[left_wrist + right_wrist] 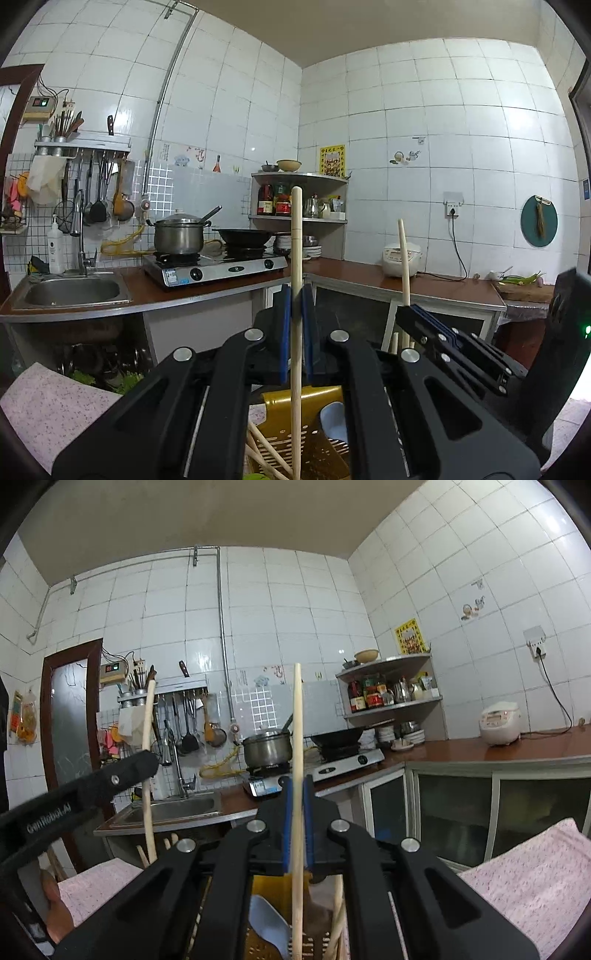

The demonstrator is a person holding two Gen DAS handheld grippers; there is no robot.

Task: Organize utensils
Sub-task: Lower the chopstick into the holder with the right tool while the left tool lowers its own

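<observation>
My left gripper [295,295] is shut on a wooden chopstick [296,236] held upright. Its lower end reaches down to a gold perforated utensil holder [295,402] that holds more chopsticks [266,454] and a pale blue spoon [332,417]. My right gripper [296,786] is shut on another upright chopstick [297,716] above the same gold holder [266,890], with the blue spoon [267,919] inside. The right gripper [410,310] with its chopstick shows at the right of the left wrist view. The left gripper [147,760] with its chopstick shows at the left of the right wrist view.
A pink speckled cloth [48,406] covers the surface under the holder, also in the right wrist view [528,882]. Beyond are a sink [70,291], a gas stove [214,269] with a pot and wok, a corner shelf [299,218] and a rice cooker [402,258].
</observation>
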